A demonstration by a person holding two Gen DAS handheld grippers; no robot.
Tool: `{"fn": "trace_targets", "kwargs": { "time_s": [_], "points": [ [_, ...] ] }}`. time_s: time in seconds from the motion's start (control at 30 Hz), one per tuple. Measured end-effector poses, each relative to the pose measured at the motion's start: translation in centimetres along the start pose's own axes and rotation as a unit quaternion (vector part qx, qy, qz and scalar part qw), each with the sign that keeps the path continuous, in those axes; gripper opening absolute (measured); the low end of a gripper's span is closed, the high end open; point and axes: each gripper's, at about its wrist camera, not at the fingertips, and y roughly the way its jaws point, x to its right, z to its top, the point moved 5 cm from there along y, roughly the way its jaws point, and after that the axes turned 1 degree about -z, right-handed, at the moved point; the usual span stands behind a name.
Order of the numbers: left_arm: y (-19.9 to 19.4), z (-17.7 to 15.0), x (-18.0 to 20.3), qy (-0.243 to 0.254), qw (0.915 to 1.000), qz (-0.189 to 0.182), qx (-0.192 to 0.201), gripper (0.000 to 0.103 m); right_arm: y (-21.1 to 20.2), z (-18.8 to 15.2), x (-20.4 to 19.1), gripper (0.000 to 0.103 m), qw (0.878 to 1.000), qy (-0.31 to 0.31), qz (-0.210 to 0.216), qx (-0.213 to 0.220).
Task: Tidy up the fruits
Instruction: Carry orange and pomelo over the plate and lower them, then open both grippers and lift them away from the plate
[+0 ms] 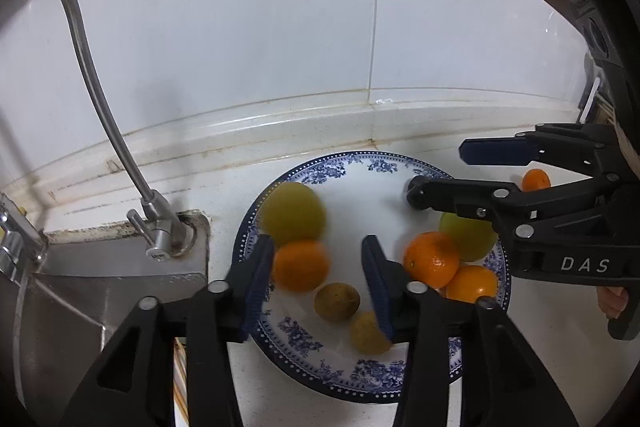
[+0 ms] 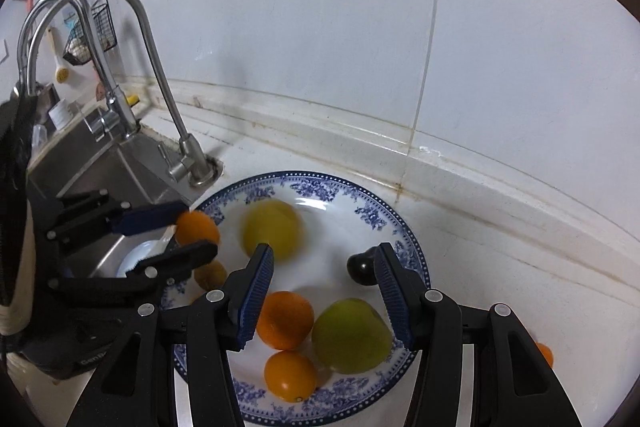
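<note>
the fruits sit on the blue-patterned plate (image 1: pixel 320 163) on the white counter beside the sink (image 1: pixel 100 283). your left gripper (image 1: pixel 318 279) hangs over the plate's left side, jaws parted with an orange (image 1: pixel 300 265) loose between them, no pad pressing it. your right gripper (image 2: pixel 324 301) hovers over the right side, jaws apart and empty above a green fruit (image 2: pixel 352 335).

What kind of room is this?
Most likely a home kitchen: a curved steel tap stands over a steel sink, beside a white tiled wall and a blue-patterned plate of fruit.
</note>
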Motion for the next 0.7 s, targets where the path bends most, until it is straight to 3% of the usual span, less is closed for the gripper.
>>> {"fn": "trace_targets", "kwargs": {
  "time_s": [0.3, 0.7],
  "points": [
    [-2.0, 0.7, 1.7, 0.003, 0.9998, -0.015, 0.013, 0.051, -2.7, -1.3, 0.7, 0.053, 0.999, 0.010, -0.024, 0.024],
    [-8.4, 0.3, 5.4, -0.008, 0.9982, 0.007, 0.058, 0.060, -8.6, -4.5, 3.2, 0.059, 0.995, 0.060, -0.049, 0.056]
  ]
}}
